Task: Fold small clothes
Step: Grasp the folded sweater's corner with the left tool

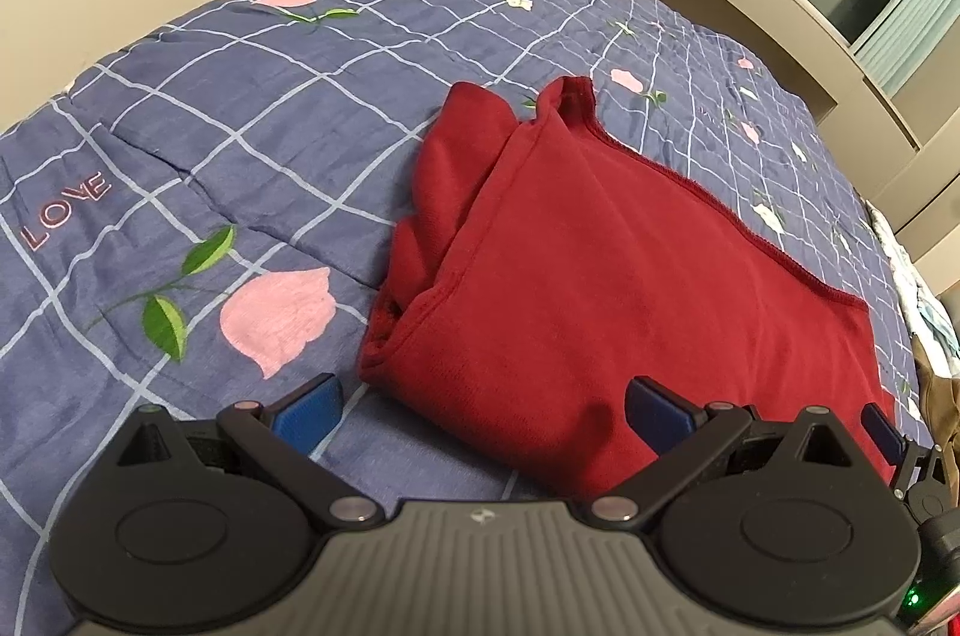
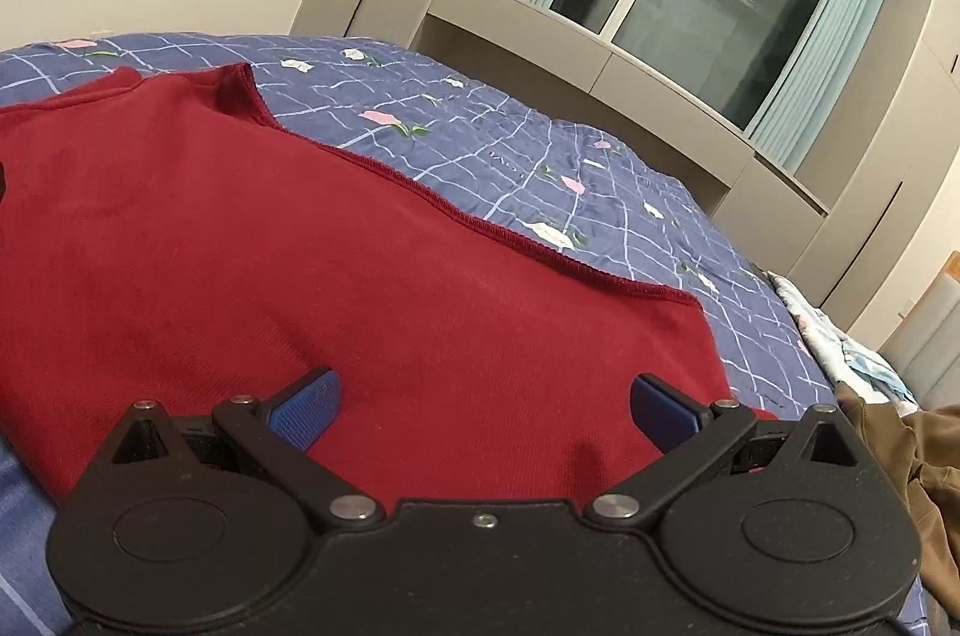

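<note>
A dark red garment (image 1: pixel 588 276) lies partly folded on the blue checked quilt (image 1: pixel 228 144), its left side doubled over into layers. My left gripper (image 1: pixel 480 411) is open, its blue pads just short of the garment's near left corner. In the right wrist view the same red garment (image 2: pixel 300 246) fills the middle. My right gripper (image 2: pixel 483 408) is open and hovers over the garment's near edge, holding nothing. One blue finger of the right gripper (image 1: pixel 882 429) shows at the right edge of the left wrist view.
The quilt (image 2: pixel 540 168) covers a bed with pink flower prints. A brown garment (image 2: pixel 900 450) and a pale patterned cloth (image 2: pixel 852 348) lie at the bed's right side. Beige cabinets (image 2: pixel 660 84) and a window stand behind the bed.
</note>
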